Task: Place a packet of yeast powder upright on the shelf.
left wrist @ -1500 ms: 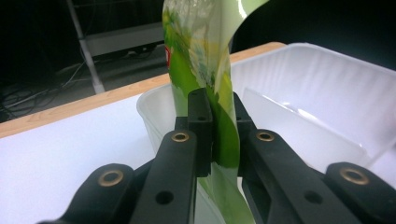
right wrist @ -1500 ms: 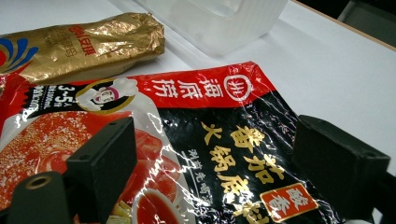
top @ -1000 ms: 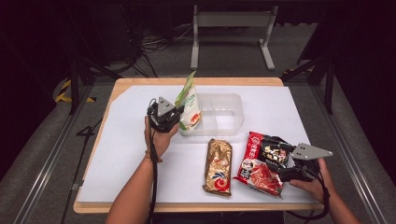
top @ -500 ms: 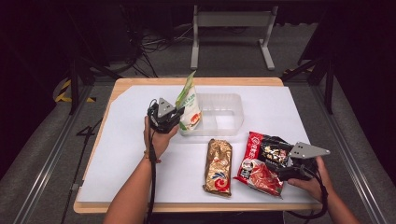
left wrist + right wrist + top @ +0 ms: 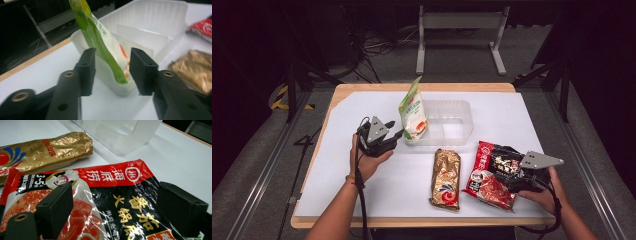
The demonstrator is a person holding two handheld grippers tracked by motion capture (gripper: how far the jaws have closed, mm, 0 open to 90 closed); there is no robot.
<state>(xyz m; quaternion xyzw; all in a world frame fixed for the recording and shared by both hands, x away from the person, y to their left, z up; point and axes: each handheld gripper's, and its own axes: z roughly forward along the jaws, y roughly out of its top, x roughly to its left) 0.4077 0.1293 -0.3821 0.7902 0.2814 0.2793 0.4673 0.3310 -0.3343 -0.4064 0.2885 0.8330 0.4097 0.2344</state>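
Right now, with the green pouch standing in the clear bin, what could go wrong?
1. The green pouch leans tilted in the clear bin. The left tool has just been opening and no longer presses it, so it may tip over.
2. The right tool hovers open over the red packet, whose glossy film might slip in a grasp.
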